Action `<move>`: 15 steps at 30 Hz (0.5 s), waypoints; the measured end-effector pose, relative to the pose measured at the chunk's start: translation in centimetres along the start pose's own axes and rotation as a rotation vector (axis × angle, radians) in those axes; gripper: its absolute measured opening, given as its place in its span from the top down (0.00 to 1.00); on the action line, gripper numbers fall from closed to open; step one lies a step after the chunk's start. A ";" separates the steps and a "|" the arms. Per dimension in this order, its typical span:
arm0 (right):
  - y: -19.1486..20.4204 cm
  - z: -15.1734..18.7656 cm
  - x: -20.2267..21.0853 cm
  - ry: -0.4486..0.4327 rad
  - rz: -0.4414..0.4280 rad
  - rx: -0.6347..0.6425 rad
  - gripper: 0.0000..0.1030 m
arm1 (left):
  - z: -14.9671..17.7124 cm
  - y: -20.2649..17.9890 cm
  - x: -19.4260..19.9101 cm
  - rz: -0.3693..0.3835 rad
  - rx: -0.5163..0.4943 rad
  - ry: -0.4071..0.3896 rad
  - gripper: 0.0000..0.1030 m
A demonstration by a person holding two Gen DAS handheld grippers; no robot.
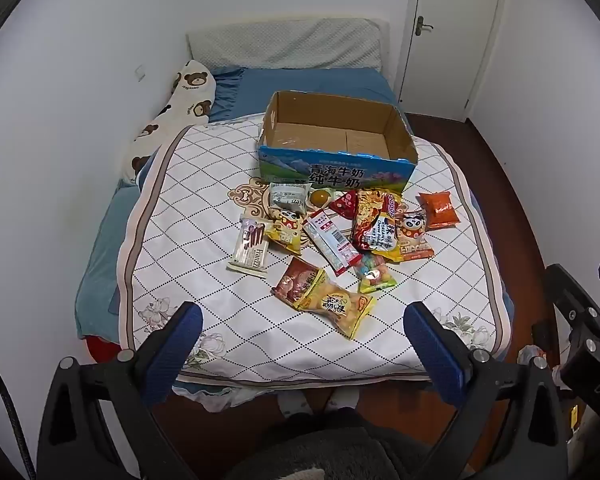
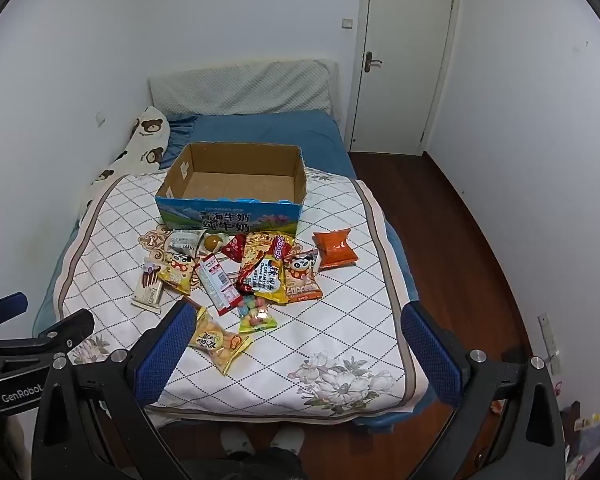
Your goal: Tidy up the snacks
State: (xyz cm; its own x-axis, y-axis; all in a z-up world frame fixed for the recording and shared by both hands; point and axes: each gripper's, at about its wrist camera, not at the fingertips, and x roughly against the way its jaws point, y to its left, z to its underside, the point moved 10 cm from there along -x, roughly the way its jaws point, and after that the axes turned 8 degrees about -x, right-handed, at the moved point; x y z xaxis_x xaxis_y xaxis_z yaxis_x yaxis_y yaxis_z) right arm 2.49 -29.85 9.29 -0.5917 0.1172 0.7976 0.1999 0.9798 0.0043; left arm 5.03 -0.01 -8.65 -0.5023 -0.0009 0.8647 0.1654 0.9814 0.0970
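Scene: a bed under a white diamond-quilted cover, with an open cardboard milk box at 12 o'clock and a loose heap of snack packets just in front of it.
Box: empty inside, flaps gone, upright, its printed blue front facing the packets.
Snacks: all lie on the cover, none in the box yet; the job looks unstarted.
Nearest packet: a yellow puffed-snack bag at 6 o'clock of the heap, overlapping a brown packet.
Outliers: an orange packet at 3 o'clock, apart from the rest; a white wafer-stick pack at 9 o'clock.
Left hand-held gripper: jaws spread wide, nothing between them, hovering short of the heap.
Right hand-held gripper: also spread wide and empty; the yellow bag lies beside its left finger.
Risk, overlap: the packets are stacked on one another, so a pinch on one may drag or lift a neighbour.
Risk, slip: glossy air-filled bags may squirt out of the pads or burst if squeezed hard.
Risk, soft bed: pressing down could catch the quilt along with a packet.
Risk, small item: the round amber jelly cup near the box could roll away if nudged.
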 end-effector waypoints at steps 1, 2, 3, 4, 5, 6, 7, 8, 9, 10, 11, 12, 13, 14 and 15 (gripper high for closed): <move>0.0 0.0 0.0 -0.003 -0.001 0.000 0.00 | -0.1 -0.1 0.0 0.017 0.010 -0.011 0.00; 0.0 0.0 0.0 -0.001 -0.001 0.000 0.00 | 0.0 -0.1 0.0 0.013 0.007 -0.003 0.00; 0.0 0.1 0.1 0.000 -0.002 0.000 0.00 | 0.0 -0.1 0.0 0.014 0.008 -0.004 0.00; -0.1 0.1 0.1 0.001 -0.003 -0.002 0.00 | 0.0 -0.1 0.0 0.015 0.007 -0.004 0.00; -0.1 0.1 0.1 0.003 -0.003 -0.001 0.00 | 0.0 -0.1 0.0 0.018 0.009 -0.005 0.00; -0.1 0.1 0.1 0.001 -0.008 -0.004 0.00 | 0.0 -0.1 0.0 0.019 0.009 -0.006 0.00; -0.1 0.1 0.1 0.002 -0.008 -0.003 0.00 | 0.1 -0.1 0.0 0.020 0.009 -0.006 0.00; -0.2 0.1 0.1 0.002 -0.006 -0.002 0.00 | -0.1 -0.2 -0.1 0.021 0.009 -0.005 0.00; -0.2 0.1 0.1 0.003 -0.005 0.001 0.00 | -0.1 -0.3 -0.1 0.023 0.008 -0.005 0.00; -0.2 -0.1 0.4 0.004 -0.006 0.003 0.00 | -0.2 -0.3 0.0 0.024 0.010 -0.005 0.00; -0.2 -0.1 0.5 0.004 -0.007 0.002 0.00 | -0.2 -0.3 -0.1 0.023 0.007 -0.005 0.00; -0.3 -0.2 0.4 0.003 -0.007 0.004 0.00 | -0.3 -0.3 0.0 0.021 0.006 -0.006 0.00; -0.4 -0.1 0.2 0.001 -0.005 0.002 0.00 | -0.3 -0.3 0.0 0.021 0.005 -0.008 0.00; -0.5 -0.2 0.3 -0.003 -0.005 0.003 0.00 | -0.3 -0.3 0.2 0.021 0.005 -0.010 0.00; -0.1 0.0 0.1 -0.005 -0.004 0.003 0.00 | -0.3 -0.5 0.3 0.020 0.005 -0.011 0.00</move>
State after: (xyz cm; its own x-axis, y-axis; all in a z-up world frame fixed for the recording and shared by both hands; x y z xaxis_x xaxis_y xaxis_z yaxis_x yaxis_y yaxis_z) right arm 2.39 -29.98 9.34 -0.5962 0.1140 0.7947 0.1951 0.9808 0.0057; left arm 5.08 -0.56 -8.23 -0.5085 0.0208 0.8608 0.1711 0.9822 0.0774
